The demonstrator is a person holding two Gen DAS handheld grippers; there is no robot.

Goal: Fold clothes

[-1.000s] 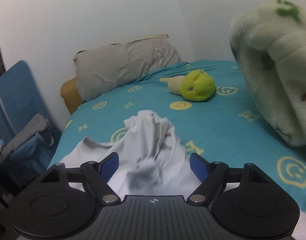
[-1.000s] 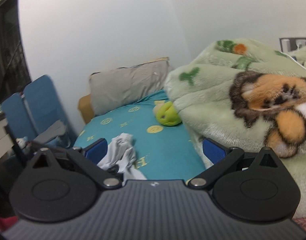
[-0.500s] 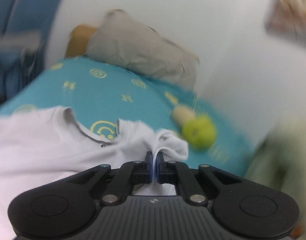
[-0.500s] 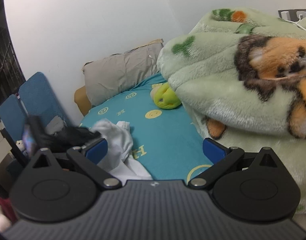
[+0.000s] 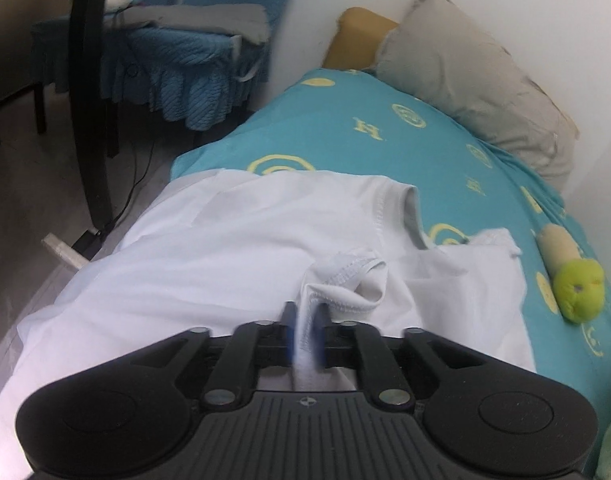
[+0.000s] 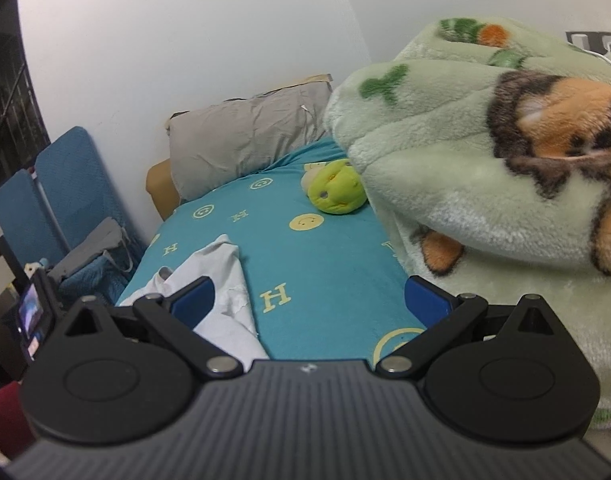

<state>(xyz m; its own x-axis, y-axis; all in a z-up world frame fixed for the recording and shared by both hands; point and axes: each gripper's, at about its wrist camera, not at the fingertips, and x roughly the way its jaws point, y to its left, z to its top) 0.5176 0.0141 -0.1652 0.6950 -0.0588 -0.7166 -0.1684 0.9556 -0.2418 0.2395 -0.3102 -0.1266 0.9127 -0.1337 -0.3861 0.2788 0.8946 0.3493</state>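
A white T-shirt (image 5: 233, 248) lies spread over the near end of the teal bed sheet (image 5: 369, 128). My left gripper (image 5: 305, 320) is shut on a bunched hem of this shirt, with white cloth pinched between the blue pads. In the right wrist view the same shirt (image 6: 221, 276) lies crumpled at the left of the bed. My right gripper (image 6: 309, 300) is open and empty above the sheet (image 6: 325, 264), just right of the shirt.
A grey pillow (image 5: 477, 92) lies at the head of the bed. A green plush toy (image 5: 577, 292) sits on the sheet. A thick green fleece blanket (image 6: 485, 184) is heaped at the right. Blue chairs (image 6: 49, 204) and a black stand (image 5: 89, 92) stand beside the bed.
My left gripper shut on the shirt's hem and swung left and down, so the shirt now lies spread out. My right gripper stayed open and shifted slightly closer to the bed.
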